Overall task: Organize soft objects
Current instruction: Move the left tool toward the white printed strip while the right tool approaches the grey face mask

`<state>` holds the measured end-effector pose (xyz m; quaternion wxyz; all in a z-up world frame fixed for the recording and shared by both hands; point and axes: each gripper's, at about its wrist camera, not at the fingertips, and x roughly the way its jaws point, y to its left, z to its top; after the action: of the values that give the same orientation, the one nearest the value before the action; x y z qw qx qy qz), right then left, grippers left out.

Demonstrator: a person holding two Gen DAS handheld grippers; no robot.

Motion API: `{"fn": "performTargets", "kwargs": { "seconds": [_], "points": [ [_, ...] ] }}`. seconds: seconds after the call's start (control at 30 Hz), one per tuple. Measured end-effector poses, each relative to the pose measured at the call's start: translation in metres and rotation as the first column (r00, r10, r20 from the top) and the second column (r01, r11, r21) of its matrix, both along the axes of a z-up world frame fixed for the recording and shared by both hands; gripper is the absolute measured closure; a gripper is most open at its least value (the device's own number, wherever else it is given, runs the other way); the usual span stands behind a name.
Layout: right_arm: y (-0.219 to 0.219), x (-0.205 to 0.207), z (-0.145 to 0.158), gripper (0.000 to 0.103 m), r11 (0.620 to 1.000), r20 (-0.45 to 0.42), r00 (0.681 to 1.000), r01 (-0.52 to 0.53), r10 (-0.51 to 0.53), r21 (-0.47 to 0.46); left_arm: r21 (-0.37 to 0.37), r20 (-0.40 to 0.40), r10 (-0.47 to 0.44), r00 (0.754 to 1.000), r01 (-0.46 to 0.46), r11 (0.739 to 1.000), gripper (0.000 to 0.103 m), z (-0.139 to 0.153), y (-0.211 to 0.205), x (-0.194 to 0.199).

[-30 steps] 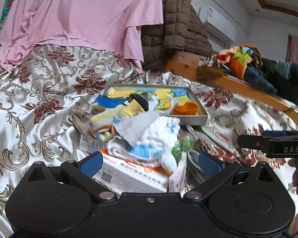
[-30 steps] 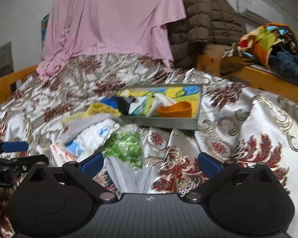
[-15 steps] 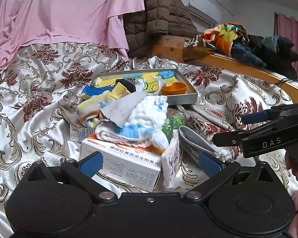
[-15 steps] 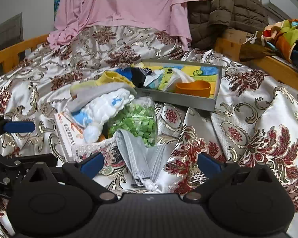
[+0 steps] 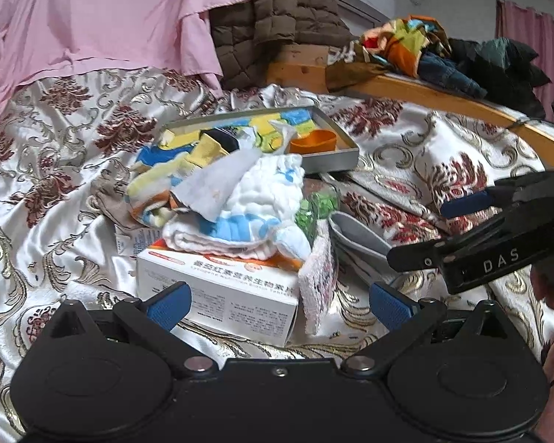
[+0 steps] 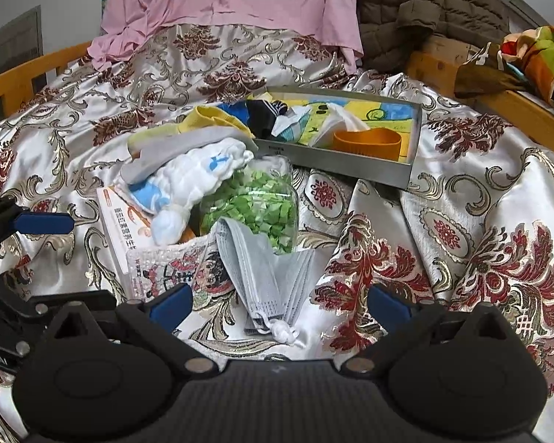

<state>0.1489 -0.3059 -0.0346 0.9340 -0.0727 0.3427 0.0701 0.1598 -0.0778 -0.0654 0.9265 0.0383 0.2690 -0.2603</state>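
Clutter pile sitting mid-bed on the shiny floral satin bedspread [image 6: 461, 170], just in front of the grey metal tray [image 6: 415, 136]. You are holding both tools wide open with nothing between the fingers: left tool [image 5: 279, 304] is hovering over the white cardboard medicine box [image 5: 218, 288], right tool [image 6: 279, 304] is hovering over the stack of grey pleated face masks [image 6: 273, 273].

Masks are lying flat on the bedspread, leaning against the clear bag of green bits [image 6: 255, 203], with the white ear loops [image 6: 282, 332] bunched at the near end. Judging them very light, floppy, and prone to fanning apart, so you are better off pinching across the whole stack near its middle, not by the loops.

White and blue quilted cloth [image 5: 255, 203] is resting on top of the box, touching a grey-white rag [image 5: 214, 184] and a yellow striped towel [image 5: 155, 192]. It looks soft, bulky and compressible; pinch a thick fold. Expect it to drag neighbouring cloths along.

Satin looks slippery, so things may slide when you are nudging them. Tray is already holding an orange cup [image 6: 365, 144] with tissue and a few cloths; whether it is the target spot I cannot tell.
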Motion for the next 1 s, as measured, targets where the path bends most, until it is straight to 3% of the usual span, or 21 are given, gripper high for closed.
{"fn": "performTargets", "kwargs": {
  "seconds": [0.53, 0.8, 1.0],
  "points": [
    [0.001, 0.008, -0.006, 0.001, 1.000, -0.029, 1.000, 0.005, -0.005, 0.001, 0.052, -0.001, -0.093, 0.996, 0.093, 0.994, 0.002, -0.001, -0.015, 0.010],
    [0.000, 0.013, -0.008, 0.015, 1.000, -0.032, 0.999, -0.001, 0.002, 0.030, 0.145, -0.003, -0.196, 0.981, 0.194, 0.970, 0.010, 0.001, -0.030, 0.015],
    [0.006, 0.016, -0.011, 0.024, 0.999, -0.035, 0.999, -0.036, 0.037, 0.029, 0.162, -0.017, -0.236, 0.972, 0.235, 0.958, 0.020, 0.002, -0.040, 0.019]
  ]
}}
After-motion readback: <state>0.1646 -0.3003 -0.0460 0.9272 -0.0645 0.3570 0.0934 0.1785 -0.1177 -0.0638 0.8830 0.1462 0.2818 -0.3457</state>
